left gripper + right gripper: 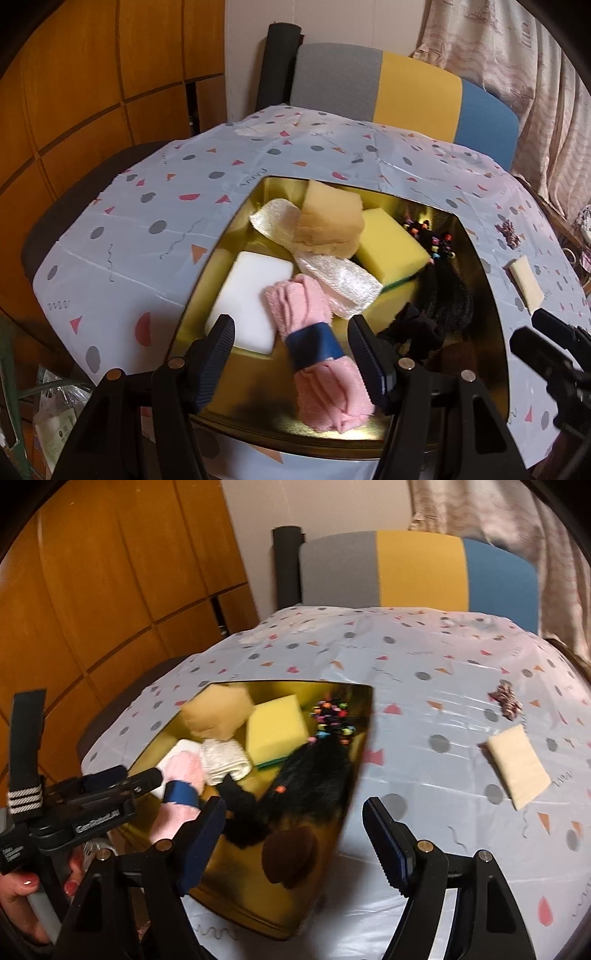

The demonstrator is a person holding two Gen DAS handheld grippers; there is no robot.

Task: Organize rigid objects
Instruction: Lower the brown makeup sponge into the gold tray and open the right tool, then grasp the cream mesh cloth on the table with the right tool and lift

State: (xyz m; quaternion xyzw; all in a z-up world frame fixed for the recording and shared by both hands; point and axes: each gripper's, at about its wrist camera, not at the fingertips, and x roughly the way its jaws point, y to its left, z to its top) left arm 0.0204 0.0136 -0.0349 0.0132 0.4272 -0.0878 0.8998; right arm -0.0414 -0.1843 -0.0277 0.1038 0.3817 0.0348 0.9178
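- The gold tin [491, 295] sat on the worktop [147, 258] and already held most of the things: a white block [255, 295], a yellow sponge [391, 247], a tan sponge [328, 221], a white mesh cloth [343, 284], a dark furry bundle with coloured beads [314, 775] and a brown round piece [291, 853].
- The left tool [291, 354] stood spread over the near end of the tin, with a pink rolled towel with a blue band [314, 332] lying between its pads but not pinched; a gap showed on both sides.
- The right tool [295, 834] was spread too and held nothing, straddling the tin's right wall.
- No earlier picture was given, so nothing can be said of how the tools arrived there.
- Left to do, by my reading: a pale flat sponge [517, 771] and a small patterned scrunchie [504, 699] still lay on the worktop, well apart from the tin on its right side.
- Judged from this, the tidying was mostly done, with two pieces outstanding; the right tool was the nearer to both.
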